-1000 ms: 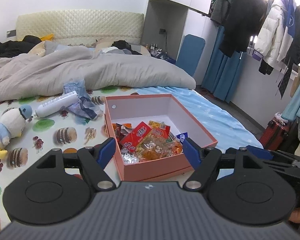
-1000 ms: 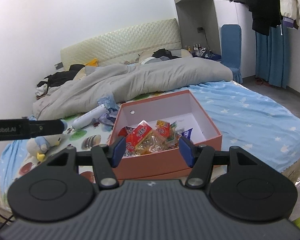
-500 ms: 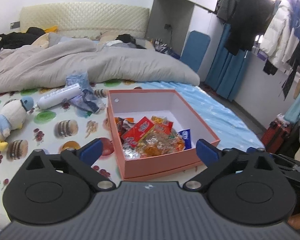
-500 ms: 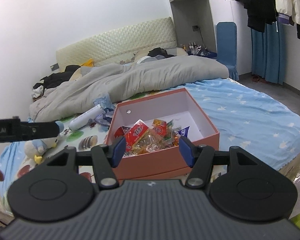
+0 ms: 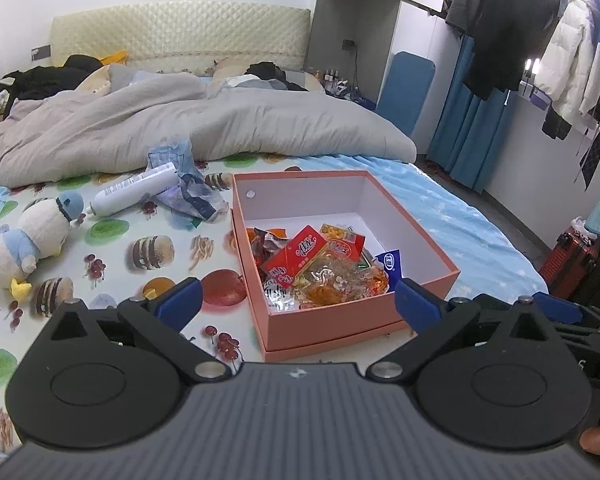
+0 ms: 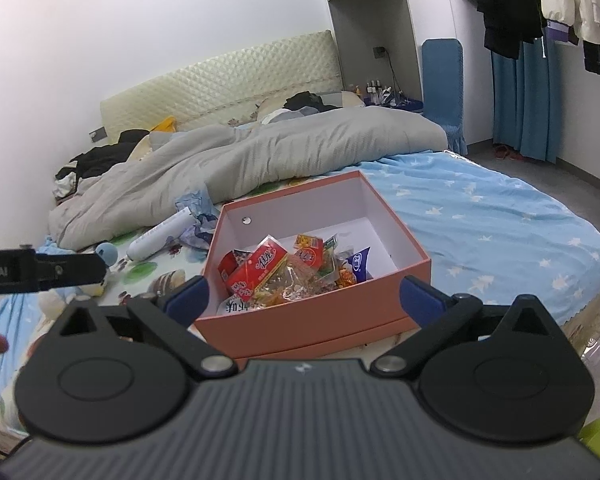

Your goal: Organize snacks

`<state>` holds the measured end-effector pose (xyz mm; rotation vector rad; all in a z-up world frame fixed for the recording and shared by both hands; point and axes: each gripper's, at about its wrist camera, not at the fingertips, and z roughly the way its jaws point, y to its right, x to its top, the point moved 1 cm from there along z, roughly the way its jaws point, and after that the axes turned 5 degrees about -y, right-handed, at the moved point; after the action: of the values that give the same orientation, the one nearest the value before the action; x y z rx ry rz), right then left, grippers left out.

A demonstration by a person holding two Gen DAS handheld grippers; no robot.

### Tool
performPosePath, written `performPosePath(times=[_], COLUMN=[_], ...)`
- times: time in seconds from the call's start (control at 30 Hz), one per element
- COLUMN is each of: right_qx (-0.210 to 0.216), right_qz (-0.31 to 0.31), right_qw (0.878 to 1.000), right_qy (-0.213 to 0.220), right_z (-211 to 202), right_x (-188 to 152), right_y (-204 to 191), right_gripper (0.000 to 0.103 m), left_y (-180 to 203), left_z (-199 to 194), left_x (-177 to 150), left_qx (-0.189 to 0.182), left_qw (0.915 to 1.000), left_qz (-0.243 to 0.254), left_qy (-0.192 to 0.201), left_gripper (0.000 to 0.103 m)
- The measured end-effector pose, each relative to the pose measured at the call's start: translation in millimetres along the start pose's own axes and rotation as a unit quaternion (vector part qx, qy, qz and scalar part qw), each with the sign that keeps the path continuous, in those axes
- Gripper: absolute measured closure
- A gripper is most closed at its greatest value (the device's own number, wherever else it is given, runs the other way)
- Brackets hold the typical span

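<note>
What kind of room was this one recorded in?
A bedroom, lived-in: a bed with a padded headboard and rumpled grey duvet, plus coats on a rail.

left tongs [image 5: 297, 300] spread wider than before; right tongs [image 6: 303, 295] opening, nothing gripped

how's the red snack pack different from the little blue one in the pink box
The red snack pack is the bigger of the two and lies flat on top of the pile; the blue packet is small and stands tilted at the pile's right edge. The red one carries white lettering across its face, while the blue one shows a white patch with a small logo. Both sit inside the open pink box, toward its near end.
</note>
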<state>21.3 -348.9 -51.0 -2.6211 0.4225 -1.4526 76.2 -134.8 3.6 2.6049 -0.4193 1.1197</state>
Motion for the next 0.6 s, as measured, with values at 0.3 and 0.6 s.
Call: performPosePath(times=[0.3,0.6], right_qx=[0.002,0.002], right_qz=[-0.002,-0.002], right_qw=[1.000,1.000], right_qy=[-0.004,-0.001], right_z=[1.2,-0.4], right_x=[1.1,1.3], right_y=[-0.6,-0.6], right_gripper=[0.000,0.000], left_y=[-0.8,-2.6], left_z=[0.6,-1.0], left_x=[-2.4,-0.8], left_qx=[0.002,0.020], left_qw=[1.0000,0.9998], left_qz=[-0.003,-0.003], left_qy=[0.002,0.008], left_gripper=[0.000,0.000])
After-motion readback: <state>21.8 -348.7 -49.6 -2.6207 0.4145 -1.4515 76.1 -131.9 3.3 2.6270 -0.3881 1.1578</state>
